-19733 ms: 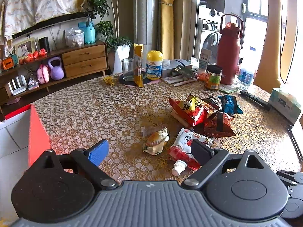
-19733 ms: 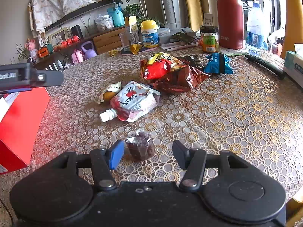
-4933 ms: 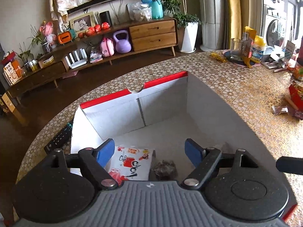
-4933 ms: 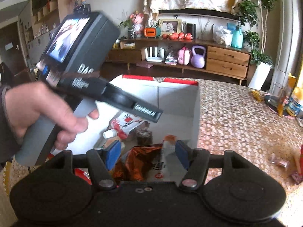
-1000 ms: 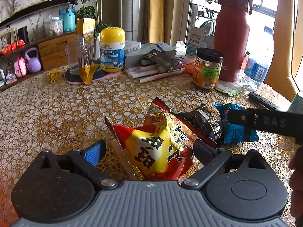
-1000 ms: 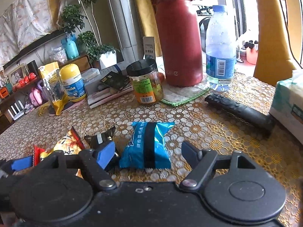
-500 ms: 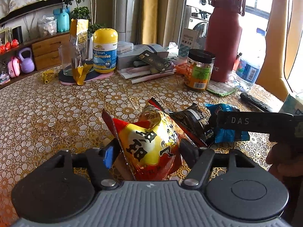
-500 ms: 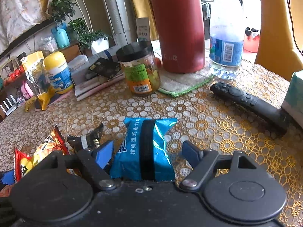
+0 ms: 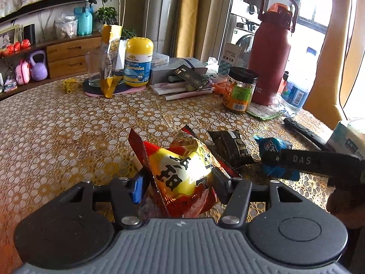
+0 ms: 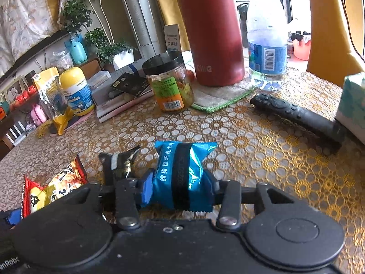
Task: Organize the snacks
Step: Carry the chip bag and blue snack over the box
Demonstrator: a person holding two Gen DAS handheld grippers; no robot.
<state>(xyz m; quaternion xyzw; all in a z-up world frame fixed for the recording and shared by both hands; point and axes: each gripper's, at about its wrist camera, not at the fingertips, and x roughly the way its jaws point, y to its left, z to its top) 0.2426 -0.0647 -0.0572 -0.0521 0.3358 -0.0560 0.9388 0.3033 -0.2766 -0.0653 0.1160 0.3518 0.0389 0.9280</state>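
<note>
A red and yellow snack bag (image 9: 182, 171) stands tilted between the pads of my left gripper (image 9: 178, 182). Its jaws are closing and both pads press into the bag's sides. A blue snack packet (image 10: 180, 166) with a black band sits crosswise in my right gripper (image 10: 180, 187). Those jaws are closing too, and the pads squeeze the packet's ends. A small black packet (image 10: 118, 162) lies on the table between the two snacks. In the left wrist view the blue packet (image 9: 271, 146) is partly hidden behind the right tool's black bar. The red and yellow bag (image 10: 57, 187) shows at the right wrist view's lower left.
Behind the snacks stand a black-lidded jar (image 10: 168, 84), a tall red flask (image 10: 212, 29) and a water bottle (image 10: 267, 38). A black remote (image 10: 296, 114) and a tissue box (image 10: 353, 105) lie to the right. A yellow gummies tub (image 9: 138, 61) and a glass (image 9: 95, 68) stand far left.
Both grippers' jaws have narrowed from wide open onto their packets. The left one has moved in around the red and yellow bag, which now stands more upright.
</note>
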